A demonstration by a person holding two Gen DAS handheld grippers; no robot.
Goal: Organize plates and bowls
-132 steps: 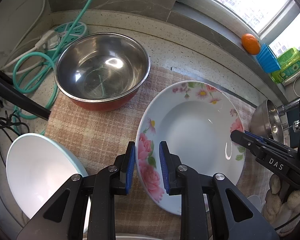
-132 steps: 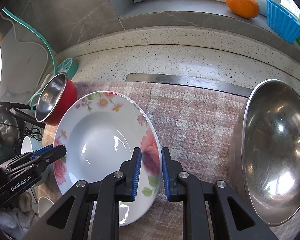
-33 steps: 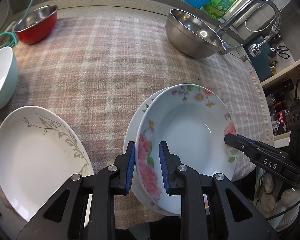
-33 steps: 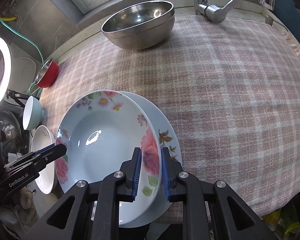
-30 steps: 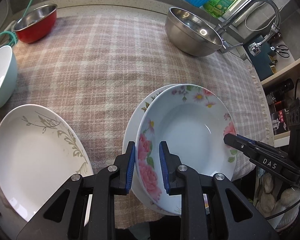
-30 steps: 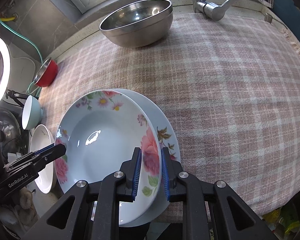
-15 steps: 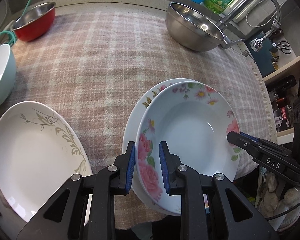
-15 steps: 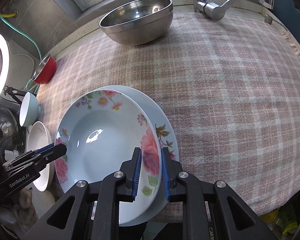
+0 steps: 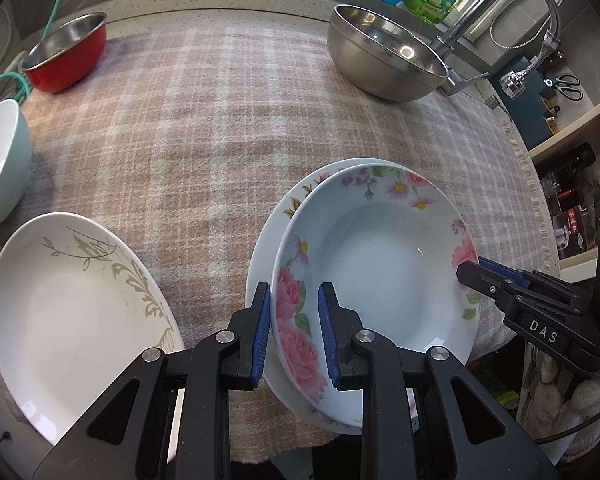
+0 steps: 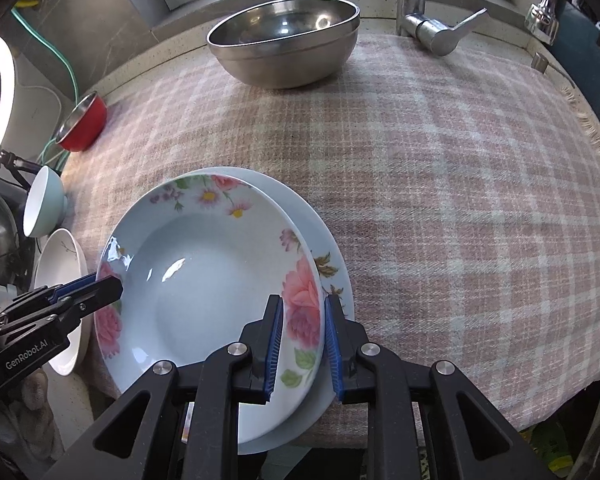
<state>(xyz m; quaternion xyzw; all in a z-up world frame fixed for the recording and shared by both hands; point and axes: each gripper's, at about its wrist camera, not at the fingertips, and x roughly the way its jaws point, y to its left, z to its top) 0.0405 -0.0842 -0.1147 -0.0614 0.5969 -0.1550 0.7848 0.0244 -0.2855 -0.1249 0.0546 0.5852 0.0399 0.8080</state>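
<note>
Lowered floral plate (image 9: 376, 264) between tools (image 9: 294, 336)

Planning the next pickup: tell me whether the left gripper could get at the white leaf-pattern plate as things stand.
Probably not yet: the left gripper is clamped on the floral deep plate. The leaf-pattern plate lies uncovered just beside it, so once freed, the path looks clear.

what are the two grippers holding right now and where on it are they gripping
Both hold the floral deep plate by its rim: left gripper at one edge, right gripper at the opposite edge, above a second plate.
</note>
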